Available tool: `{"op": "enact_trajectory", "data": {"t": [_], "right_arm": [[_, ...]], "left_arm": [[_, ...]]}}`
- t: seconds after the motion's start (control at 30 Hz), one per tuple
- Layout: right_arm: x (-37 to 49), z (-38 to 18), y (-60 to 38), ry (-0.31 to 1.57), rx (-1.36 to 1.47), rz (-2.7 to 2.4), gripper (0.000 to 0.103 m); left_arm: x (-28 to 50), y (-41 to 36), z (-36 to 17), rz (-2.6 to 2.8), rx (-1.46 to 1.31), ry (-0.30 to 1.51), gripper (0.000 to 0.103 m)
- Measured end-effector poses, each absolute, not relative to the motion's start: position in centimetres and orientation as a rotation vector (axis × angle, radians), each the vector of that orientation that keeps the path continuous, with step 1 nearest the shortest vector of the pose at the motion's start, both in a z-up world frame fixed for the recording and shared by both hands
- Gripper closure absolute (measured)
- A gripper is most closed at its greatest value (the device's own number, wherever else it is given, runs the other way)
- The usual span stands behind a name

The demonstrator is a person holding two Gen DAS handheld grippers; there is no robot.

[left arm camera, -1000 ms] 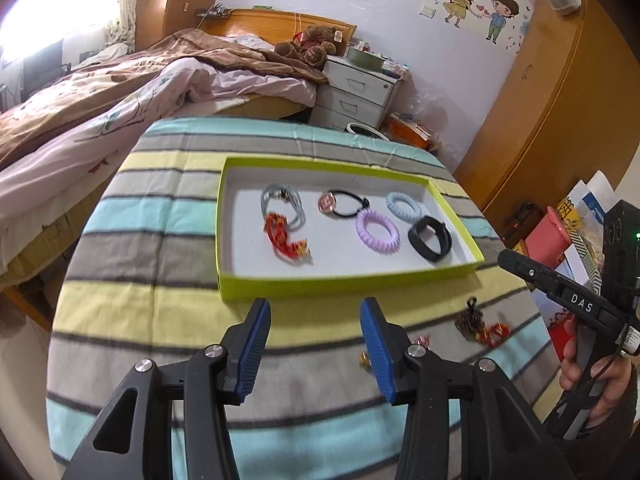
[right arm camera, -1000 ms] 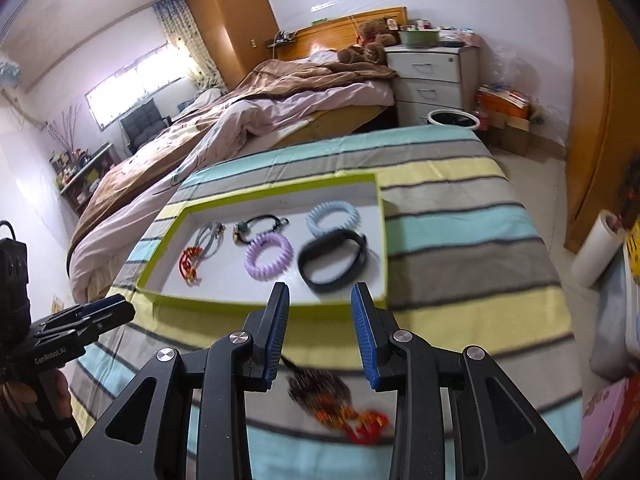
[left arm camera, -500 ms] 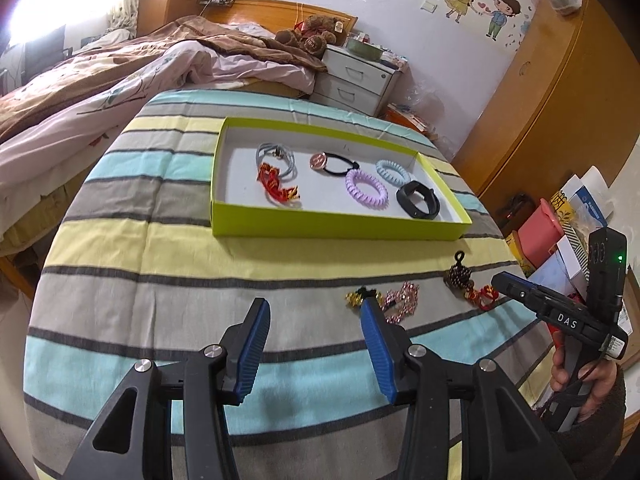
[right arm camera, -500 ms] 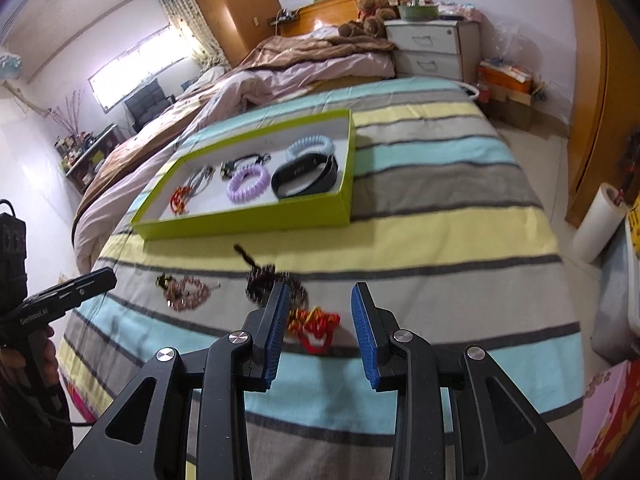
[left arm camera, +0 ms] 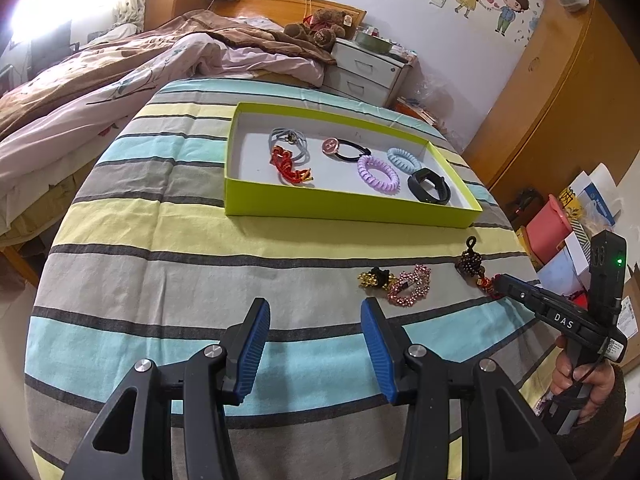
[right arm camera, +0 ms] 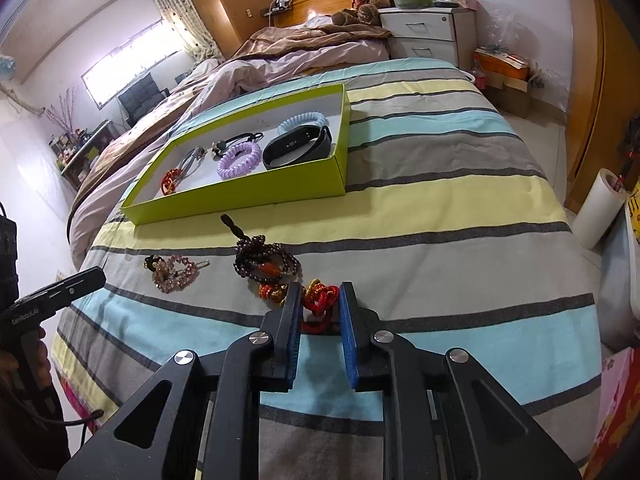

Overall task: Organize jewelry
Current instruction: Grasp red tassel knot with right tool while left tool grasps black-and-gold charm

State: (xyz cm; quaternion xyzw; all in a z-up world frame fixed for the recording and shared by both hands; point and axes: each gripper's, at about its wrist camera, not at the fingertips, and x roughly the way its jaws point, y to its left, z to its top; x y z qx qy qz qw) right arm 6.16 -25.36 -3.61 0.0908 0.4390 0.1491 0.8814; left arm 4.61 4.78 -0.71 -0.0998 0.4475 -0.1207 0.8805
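Note:
A lime-green box [left arm camera: 340, 210] [right arm camera: 240, 200] on the striped bedspread holds several hair ties, a red bracelet [left arm camera: 290, 168], coil bands and a black wristband [right arm camera: 298, 146]. In front of it lie a dark bead bracelet [right arm camera: 264, 264], a pink rhinestone clip [right arm camera: 176, 272] [left arm camera: 410, 290] and a gold-and-black piece [left arm camera: 374, 278]. The bead bracelet's red knot tassel [right arm camera: 320, 304] sits between the pads of my right gripper [right arm camera: 321, 292], whose jaws are closing and pinch it. My left gripper [left arm camera: 313, 308] hovers open over bare cloth, left of the loose pieces.
An unmade bed with a brown blanket [left arm camera: 120, 64] lies beyond the striped surface. A white nightstand [left arm camera: 368, 72] and a wooden wardrobe [left arm camera: 560, 100] stand at the back. Boxes and bags [left arm camera: 560, 228] crowd the floor to the right, by a white roll [right arm camera: 600, 208].
Both views pulled back from the box toward the loose pieces. My right gripper sank onto the red knot tassel and its jaws narrowed around it. The left jaws kept their width.

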Motion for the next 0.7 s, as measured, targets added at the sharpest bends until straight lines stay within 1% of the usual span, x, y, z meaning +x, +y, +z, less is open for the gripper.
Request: {"op": "enact_trajectory", "data": {"t": [0.4,0.7], "right_arm": [[4.7,-2.5,-28.3,0.853,0.255,0.254,0.085],[4.4,-2.4,-28.7,0.850,0.277,0.242,0.085]], "left_arm": [[6.8,1.8,-1.5,-0.300,-0.115,0.964,0.056],[8.7,-0.2,-2.4,-0.302,-0.022,0.987,0.056]]}}
